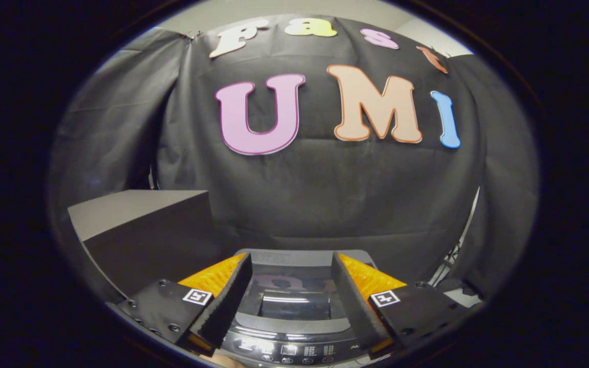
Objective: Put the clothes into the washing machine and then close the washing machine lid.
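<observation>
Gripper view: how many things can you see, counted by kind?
Washing machine, lid down: 1
Dark box beside it: 1
Gripper, fingers open and empty above the lid: 1
Orange finger backings: 2
Square marker tags on the fingers: 2
Total: 7

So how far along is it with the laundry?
The washing machine lid looks shut, its glossy window facing up. The claw hangs open above it, holding nothing. I see no clothes, so I can't tell whether they are inside already or still waiting.
</observation>
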